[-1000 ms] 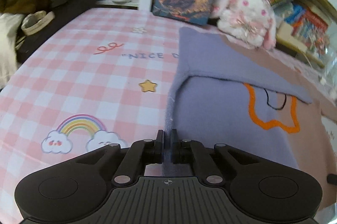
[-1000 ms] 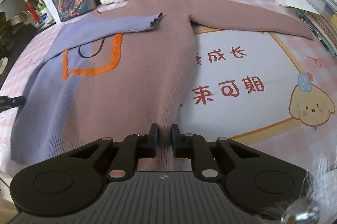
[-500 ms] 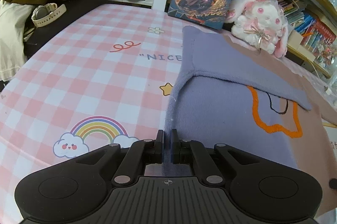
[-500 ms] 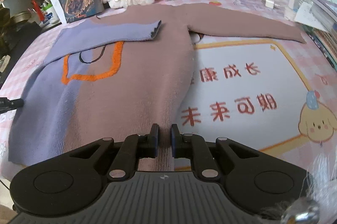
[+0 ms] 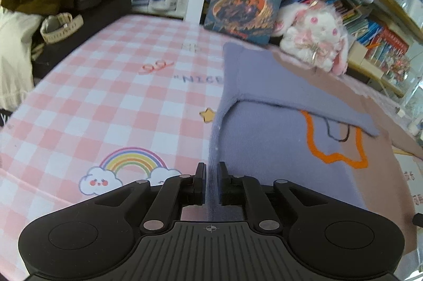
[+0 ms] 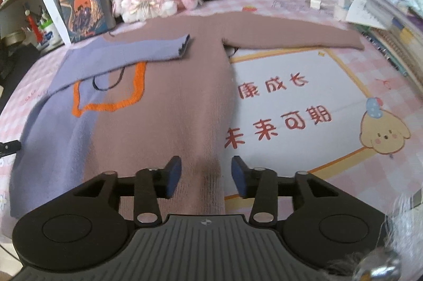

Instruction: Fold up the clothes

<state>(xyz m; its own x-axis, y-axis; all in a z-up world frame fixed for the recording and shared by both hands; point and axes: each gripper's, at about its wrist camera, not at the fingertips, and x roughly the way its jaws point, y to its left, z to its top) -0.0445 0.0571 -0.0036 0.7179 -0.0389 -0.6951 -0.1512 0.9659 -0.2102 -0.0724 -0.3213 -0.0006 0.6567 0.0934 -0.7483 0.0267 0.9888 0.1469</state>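
On the checked table (image 5: pixel 111 106) my left claw (image 5: pixel 210 181) pinches the sweater (image 6: pixel 169 106) hem, holding it flat. My right claw (image 6: pixel 206 176) gapes over the other hem corner, gripping nothing.

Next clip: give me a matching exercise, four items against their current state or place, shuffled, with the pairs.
Items:
1. left gripper
2. right gripper
3. purple sleeve
4. brown sleeve

States:
A. folded across the sweater's chest
B. open over the hem
C. stretched out flat on the mat
D. shut on the sweater's purple edge

Pairs: 1-D, 2-B, 3-A, 4-C
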